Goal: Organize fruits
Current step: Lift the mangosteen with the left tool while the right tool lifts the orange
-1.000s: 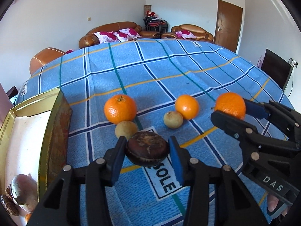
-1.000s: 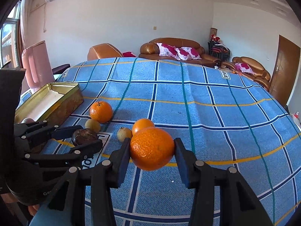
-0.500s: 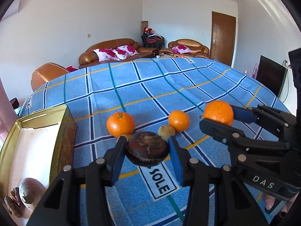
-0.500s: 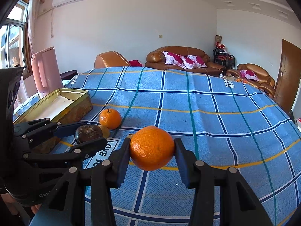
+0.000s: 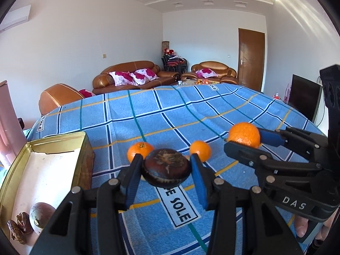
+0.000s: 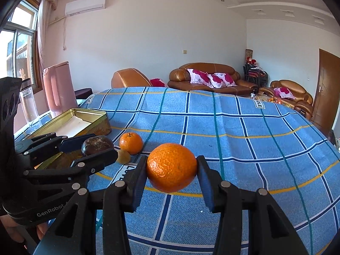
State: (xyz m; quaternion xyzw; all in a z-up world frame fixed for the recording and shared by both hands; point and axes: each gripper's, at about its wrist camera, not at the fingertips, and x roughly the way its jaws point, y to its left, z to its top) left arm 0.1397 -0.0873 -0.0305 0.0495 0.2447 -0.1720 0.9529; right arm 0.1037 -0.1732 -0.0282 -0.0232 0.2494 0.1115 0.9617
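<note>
The left tongs (image 5: 166, 171) are clamped on a dark brown, round, wrinkled fruit (image 5: 166, 169) with a dull, mottled skin, held clear above the table. The right tongs (image 6: 171, 167) grip a bright orange, dimpled mandarin (image 6: 171, 167) between their blue pads, also lifted off the cloth.

Compared with a second ago, the left tongs have risen and tilted up: more wall and ceiling show, and the fruits on the cloth sit lower behind the dark fruit. The right tongs have shifted only slightly.

Beneath lies a blue checked tablecloth (image 5: 170, 110) with yellow, teal and navy lines. On it rest a stemmed orange mandarin (image 5: 139, 149), a smaller orange mandarin (image 5: 200, 149) and a small yellowish fruit (image 6: 123, 156). At the left stands an open gold-rimmed metal tin (image 5: 55, 140) holding a purplish round fruit (image 5: 40, 214) and brown dried fruits (image 5: 18, 229). Beyond are brown leather sofas (image 5: 127, 74) with pink floral cushions, white walls and a brown wooden door (image 5: 251, 57).
</note>
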